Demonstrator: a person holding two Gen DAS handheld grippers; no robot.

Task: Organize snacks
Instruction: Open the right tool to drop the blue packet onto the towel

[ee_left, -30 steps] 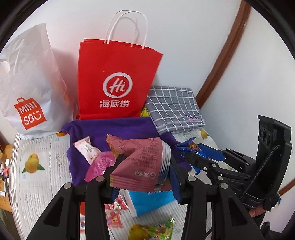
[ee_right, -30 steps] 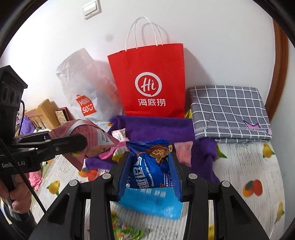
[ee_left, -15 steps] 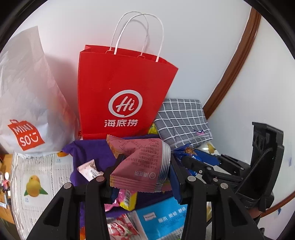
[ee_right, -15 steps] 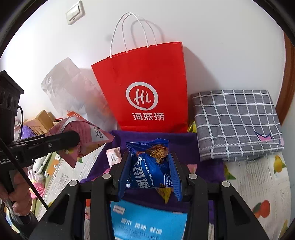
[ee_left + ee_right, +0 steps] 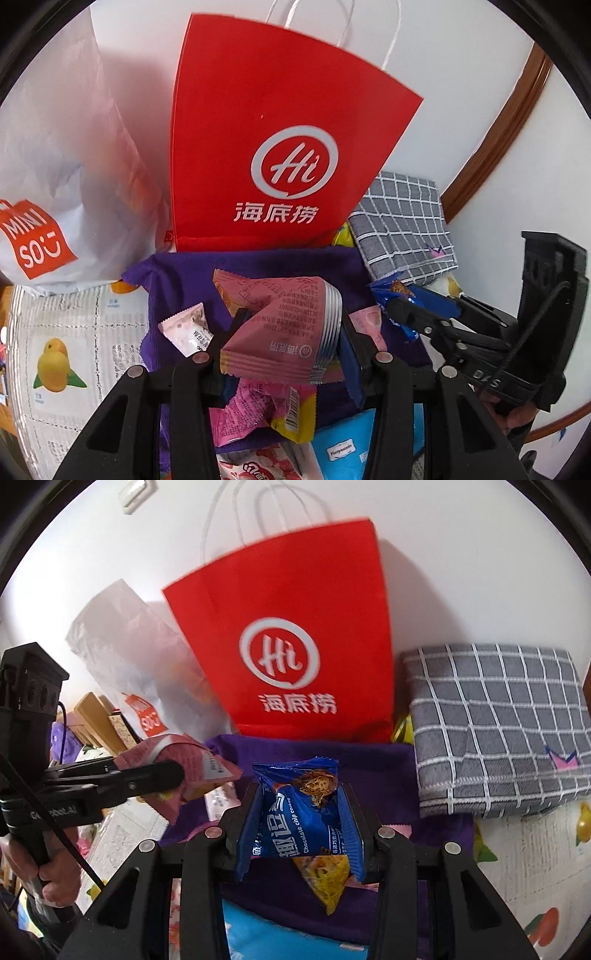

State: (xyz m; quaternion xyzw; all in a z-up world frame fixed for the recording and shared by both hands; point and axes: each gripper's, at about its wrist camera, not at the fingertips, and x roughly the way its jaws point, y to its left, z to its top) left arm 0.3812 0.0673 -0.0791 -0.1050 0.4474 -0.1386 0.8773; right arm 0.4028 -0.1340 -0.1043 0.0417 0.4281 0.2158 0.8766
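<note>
Purple cloth (image 5: 258, 266) covers fruit-printed tablecloth (image 5: 66, 332) below white wall (image 5: 461, 66).

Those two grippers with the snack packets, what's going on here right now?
A person is sorting snacks with a gripper in each hand. The left gripper is clamped on a pink packet, and the right gripper is clamped on a blue chocolate chip cookie packet. Both are held above a purple cloth, facing a red paper bag that stands against the wall. More packets lie loose on the cloth, so sorting is unfinished.
</note>
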